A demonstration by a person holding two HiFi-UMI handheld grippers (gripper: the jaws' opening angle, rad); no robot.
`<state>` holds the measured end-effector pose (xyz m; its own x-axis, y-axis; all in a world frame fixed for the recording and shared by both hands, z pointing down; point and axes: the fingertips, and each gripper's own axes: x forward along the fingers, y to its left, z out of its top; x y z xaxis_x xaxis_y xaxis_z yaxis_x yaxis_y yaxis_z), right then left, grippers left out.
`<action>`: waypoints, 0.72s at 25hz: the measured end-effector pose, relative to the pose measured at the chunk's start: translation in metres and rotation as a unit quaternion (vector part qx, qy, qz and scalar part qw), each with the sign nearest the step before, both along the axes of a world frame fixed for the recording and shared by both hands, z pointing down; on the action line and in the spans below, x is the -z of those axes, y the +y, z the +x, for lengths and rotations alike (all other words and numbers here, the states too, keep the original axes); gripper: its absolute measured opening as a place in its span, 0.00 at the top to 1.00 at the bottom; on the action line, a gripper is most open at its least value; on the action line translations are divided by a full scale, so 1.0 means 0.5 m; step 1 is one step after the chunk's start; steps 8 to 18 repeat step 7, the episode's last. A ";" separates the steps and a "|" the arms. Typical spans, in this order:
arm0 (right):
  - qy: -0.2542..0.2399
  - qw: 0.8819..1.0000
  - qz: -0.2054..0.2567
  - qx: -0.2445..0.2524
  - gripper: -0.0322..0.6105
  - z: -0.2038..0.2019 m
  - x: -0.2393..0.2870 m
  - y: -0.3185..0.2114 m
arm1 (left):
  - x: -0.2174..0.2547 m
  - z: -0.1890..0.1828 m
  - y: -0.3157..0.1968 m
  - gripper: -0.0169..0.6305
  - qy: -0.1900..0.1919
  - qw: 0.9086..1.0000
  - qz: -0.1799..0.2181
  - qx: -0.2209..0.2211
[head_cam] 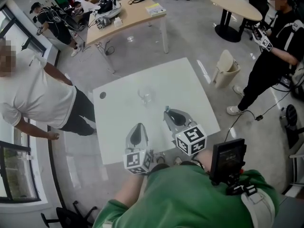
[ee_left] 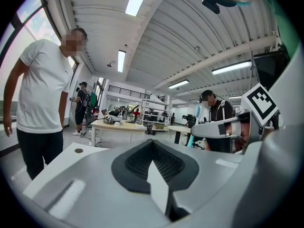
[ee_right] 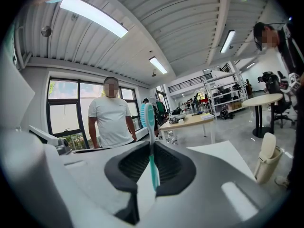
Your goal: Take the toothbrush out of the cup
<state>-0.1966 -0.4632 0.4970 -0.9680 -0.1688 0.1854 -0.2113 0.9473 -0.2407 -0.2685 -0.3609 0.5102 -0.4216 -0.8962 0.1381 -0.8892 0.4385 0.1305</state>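
On the table (head_cam: 118,132) stands cup (head_cam: 146,97); right tool (head_cam: 170,113) grips toothbrush (ee_right: 150,146).

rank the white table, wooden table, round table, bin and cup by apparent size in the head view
white table
wooden table
round table
bin
cup
The white table is nearest the camera, so true sizes stay unsure.
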 end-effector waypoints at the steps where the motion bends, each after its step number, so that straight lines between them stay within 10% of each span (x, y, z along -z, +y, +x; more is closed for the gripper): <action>1: 0.001 1.000 0.000 0.000 0.90 0.000 0.000 0.001 | -0.001 -0.001 0.001 0.97 -0.001 1.000 0.000 -0.001; 18: 0.003 1.000 0.002 -0.001 0.90 -0.004 0.000 -0.005 | 0.008 -0.004 -0.005 0.97 0.002 1.000 -0.001 0.000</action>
